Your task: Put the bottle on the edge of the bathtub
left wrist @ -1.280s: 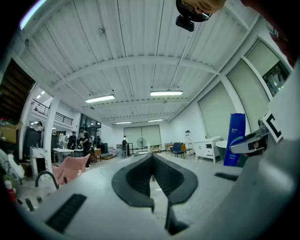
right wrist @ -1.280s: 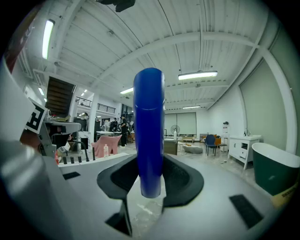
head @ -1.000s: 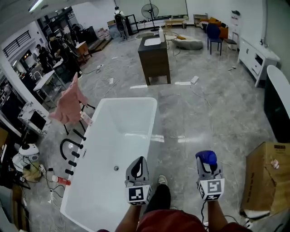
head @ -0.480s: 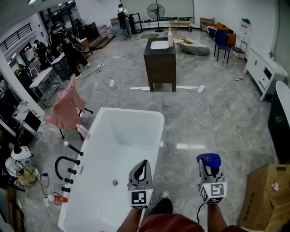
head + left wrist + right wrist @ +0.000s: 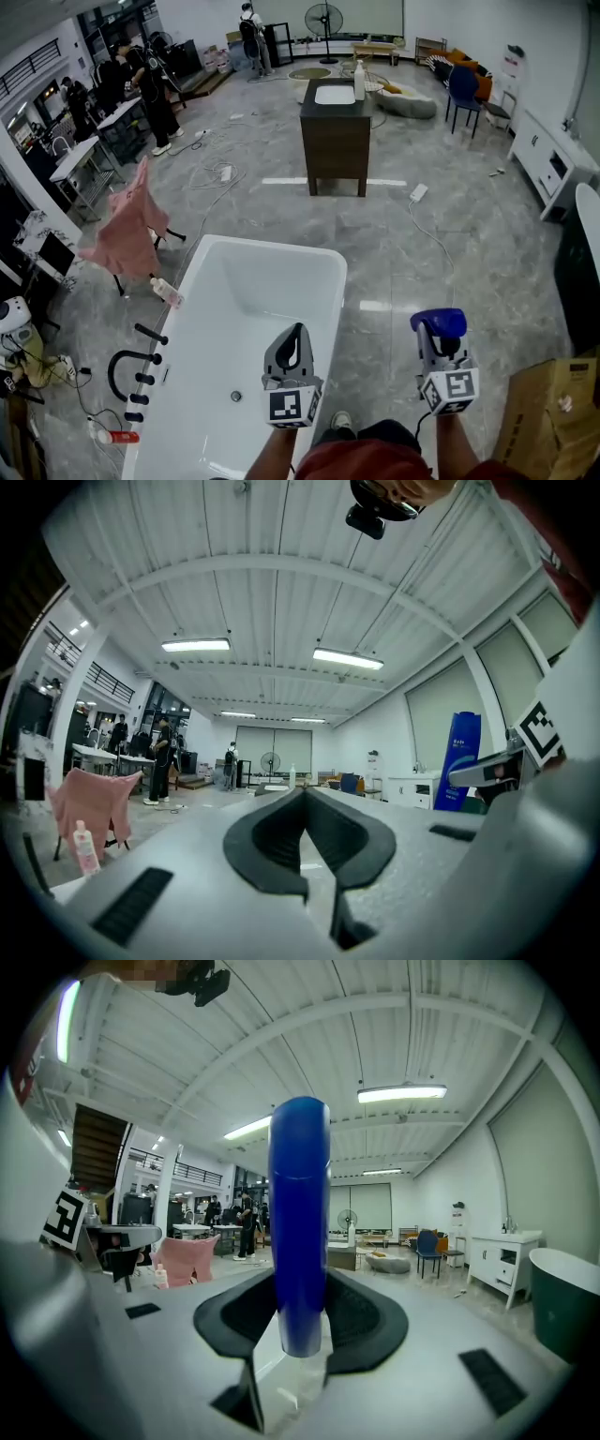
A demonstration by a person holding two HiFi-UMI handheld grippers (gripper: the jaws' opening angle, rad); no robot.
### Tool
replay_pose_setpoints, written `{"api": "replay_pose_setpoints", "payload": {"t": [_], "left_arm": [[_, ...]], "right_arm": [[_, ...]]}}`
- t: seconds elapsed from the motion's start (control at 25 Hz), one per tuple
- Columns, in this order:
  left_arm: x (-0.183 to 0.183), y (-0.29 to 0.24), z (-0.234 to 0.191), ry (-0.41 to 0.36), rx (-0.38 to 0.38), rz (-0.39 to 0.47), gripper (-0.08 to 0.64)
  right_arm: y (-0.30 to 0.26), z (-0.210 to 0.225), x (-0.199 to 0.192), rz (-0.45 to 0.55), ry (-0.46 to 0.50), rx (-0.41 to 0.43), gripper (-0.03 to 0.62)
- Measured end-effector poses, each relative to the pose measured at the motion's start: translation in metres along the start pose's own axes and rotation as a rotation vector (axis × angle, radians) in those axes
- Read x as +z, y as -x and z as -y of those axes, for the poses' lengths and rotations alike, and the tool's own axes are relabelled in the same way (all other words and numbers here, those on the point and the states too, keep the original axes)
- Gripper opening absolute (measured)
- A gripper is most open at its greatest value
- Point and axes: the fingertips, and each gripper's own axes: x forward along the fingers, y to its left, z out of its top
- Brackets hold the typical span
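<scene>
My right tongs (image 5: 441, 330) grip an upright blue bottle (image 5: 299, 1241) over open floor (image 5: 394, 262) beside the white bathtub (image 5: 330, 281); my left tongs (image 5: 293, 339), pinched closed, hang above its right edge.

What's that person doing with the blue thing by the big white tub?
A person holds a gripper in each hand. The right gripper is clamped on a tall blue plastic bottle, held upright. The left gripper is shut with nothing in it. The white bathtub stands on the grey floor in front, to the bottle's left. The bottle is not yet on the tub's edge.
</scene>
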Motion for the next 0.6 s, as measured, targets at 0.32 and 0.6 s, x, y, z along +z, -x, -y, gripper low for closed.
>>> {"api": "replay_pose_setpoints", "payload": {"t": [0.32, 0.6], "left_arm": [[-0.016, -0.055, -0.012, -0.034, 0.027, -0.004, 0.005], [-0.032, -0.155, -0.004, -0.058, 0.061, -0.039, 0.005]], "right_arm": [[-0.059, 0.026, -0.009, 0.009, -0.002, 0.008, 0.152], [-0.156, 0.088, -0.009, 0.024, -0.017, 0.043, 0.152]]}}
